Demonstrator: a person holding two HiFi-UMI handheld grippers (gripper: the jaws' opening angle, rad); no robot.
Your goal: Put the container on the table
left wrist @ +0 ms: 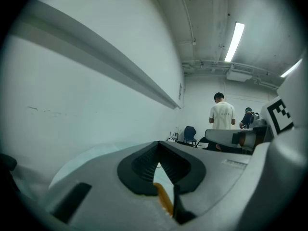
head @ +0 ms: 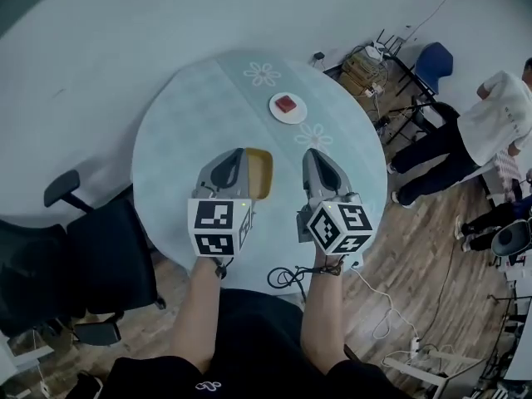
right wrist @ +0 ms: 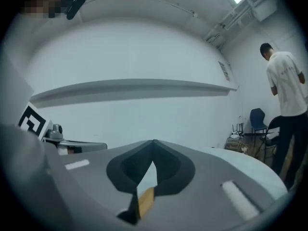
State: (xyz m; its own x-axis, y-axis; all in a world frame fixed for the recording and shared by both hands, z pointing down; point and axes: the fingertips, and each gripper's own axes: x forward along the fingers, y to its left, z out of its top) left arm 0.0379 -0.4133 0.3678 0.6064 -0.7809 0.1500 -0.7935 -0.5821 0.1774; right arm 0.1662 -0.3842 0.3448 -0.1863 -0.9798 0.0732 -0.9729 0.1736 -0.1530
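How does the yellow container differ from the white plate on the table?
The container is yellow and oblong; the plate is white and round. The plate carries a red thing; the container's visible part looks empty. The container lies toward the near edge of the table, the plate toward its far edge. Both are seen over that one table.

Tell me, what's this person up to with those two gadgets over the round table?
A person at a round table holds a two-jaw gripper in each hand. The left gripper looks closed on the rim of a yellow container; whether that already rests on the table is unclear. The right gripper hovers beside it, jaws together, apparently carrying nothing. A white plate with something red sits farther back.
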